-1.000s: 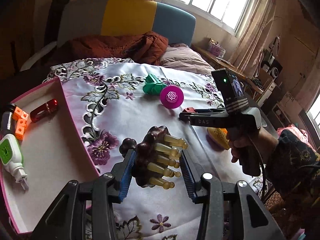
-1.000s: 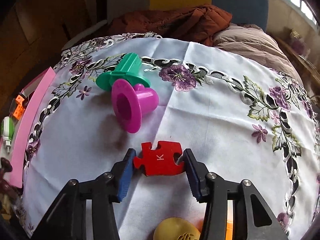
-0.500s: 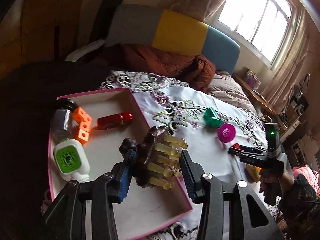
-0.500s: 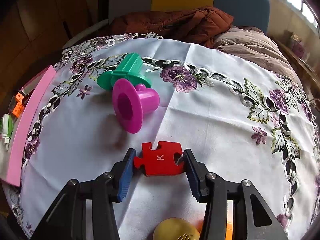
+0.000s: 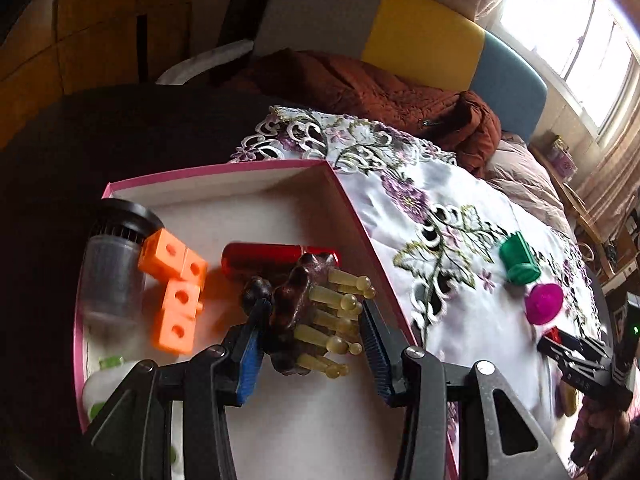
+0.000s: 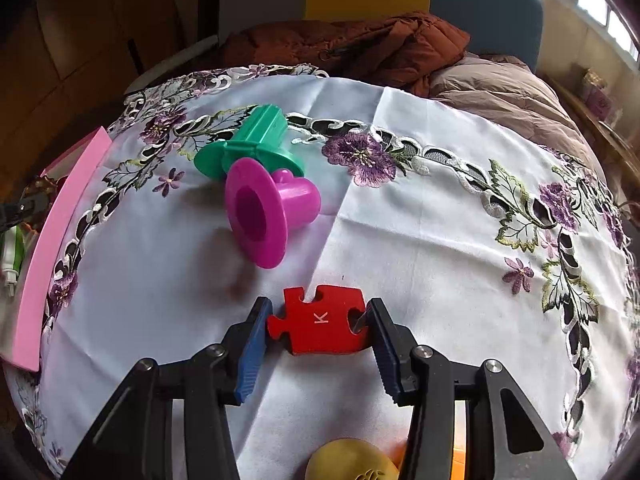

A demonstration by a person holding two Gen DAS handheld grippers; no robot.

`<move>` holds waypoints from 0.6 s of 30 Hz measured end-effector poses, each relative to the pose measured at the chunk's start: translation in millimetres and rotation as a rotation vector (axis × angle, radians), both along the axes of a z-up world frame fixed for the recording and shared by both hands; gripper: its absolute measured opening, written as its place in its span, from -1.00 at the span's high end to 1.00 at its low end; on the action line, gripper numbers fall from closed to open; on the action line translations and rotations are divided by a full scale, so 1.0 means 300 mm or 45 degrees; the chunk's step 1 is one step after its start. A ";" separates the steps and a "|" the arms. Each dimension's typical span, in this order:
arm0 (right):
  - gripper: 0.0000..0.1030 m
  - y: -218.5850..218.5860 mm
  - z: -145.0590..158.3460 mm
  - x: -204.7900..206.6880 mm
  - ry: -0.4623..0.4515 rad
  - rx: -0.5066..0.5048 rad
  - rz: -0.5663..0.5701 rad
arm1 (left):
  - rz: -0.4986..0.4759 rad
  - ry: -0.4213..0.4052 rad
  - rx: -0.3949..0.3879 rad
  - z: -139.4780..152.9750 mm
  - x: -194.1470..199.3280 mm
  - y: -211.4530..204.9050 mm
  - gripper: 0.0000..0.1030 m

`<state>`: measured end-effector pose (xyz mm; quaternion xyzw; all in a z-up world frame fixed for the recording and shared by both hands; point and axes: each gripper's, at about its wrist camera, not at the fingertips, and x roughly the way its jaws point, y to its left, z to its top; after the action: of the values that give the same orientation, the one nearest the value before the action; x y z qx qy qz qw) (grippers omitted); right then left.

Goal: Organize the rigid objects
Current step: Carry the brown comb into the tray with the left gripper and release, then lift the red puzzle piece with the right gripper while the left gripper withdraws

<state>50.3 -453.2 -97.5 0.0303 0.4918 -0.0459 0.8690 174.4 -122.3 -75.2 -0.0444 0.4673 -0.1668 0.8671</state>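
Note:
My left gripper (image 5: 312,334) is shut on a dark brown massage brush with yellow pegs (image 5: 308,316), held above the white floor of the pink-rimmed box (image 5: 352,204). In the box lie an orange block cluster (image 5: 176,292), a red cylinder (image 5: 264,258), a clear jar with a black lid (image 5: 114,260) and a white and green item (image 5: 106,380). My right gripper (image 6: 318,330) is shut on a red puzzle piece marked K (image 6: 320,320) just above the embroidered cloth (image 6: 440,240). A magenta flanged cup (image 6: 268,212) and a green one (image 6: 256,140) lie beyond it.
A yellow round object (image 6: 352,462) sits under my right gripper near the front edge. A brown jacket (image 6: 344,46) and a pillow (image 6: 508,96) lie at the far side by a colour-block headboard. The pink box's wall (image 6: 44,248) shows at the left of the right wrist view.
My left gripper has carried the brush leftward from over the cloth to over the box and rolled a little. The right gripper and puzzle piece have stayed put.

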 end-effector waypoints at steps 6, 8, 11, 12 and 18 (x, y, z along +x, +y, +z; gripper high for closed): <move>0.04 -0.003 -0.001 0.001 -0.002 0.000 0.001 | -0.011 -0.037 0.019 0.030 0.014 -0.018 0.11; 0.04 -0.005 -0.001 0.001 -0.003 0.000 0.002 | -0.020 -0.054 0.028 0.039 -0.003 -0.017 0.11; 0.04 -0.003 -0.001 0.001 -0.003 -0.003 0.002 | -0.018 -0.064 0.030 0.046 -0.027 -0.011 0.11; 0.04 -0.003 -0.001 0.001 -0.003 -0.003 0.002 | -0.015 -0.065 0.028 0.047 -0.034 -0.007 0.11; 0.04 -0.002 -0.002 0.001 -0.003 -0.005 0.002 | -0.011 -0.098 0.058 0.065 -0.109 0.007 0.11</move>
<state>50.4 -453.7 -98.2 0.0285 0.4905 -0.0461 0.8697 141.8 -120.1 -55.8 -0.0160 0.4376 -0.1615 0.8844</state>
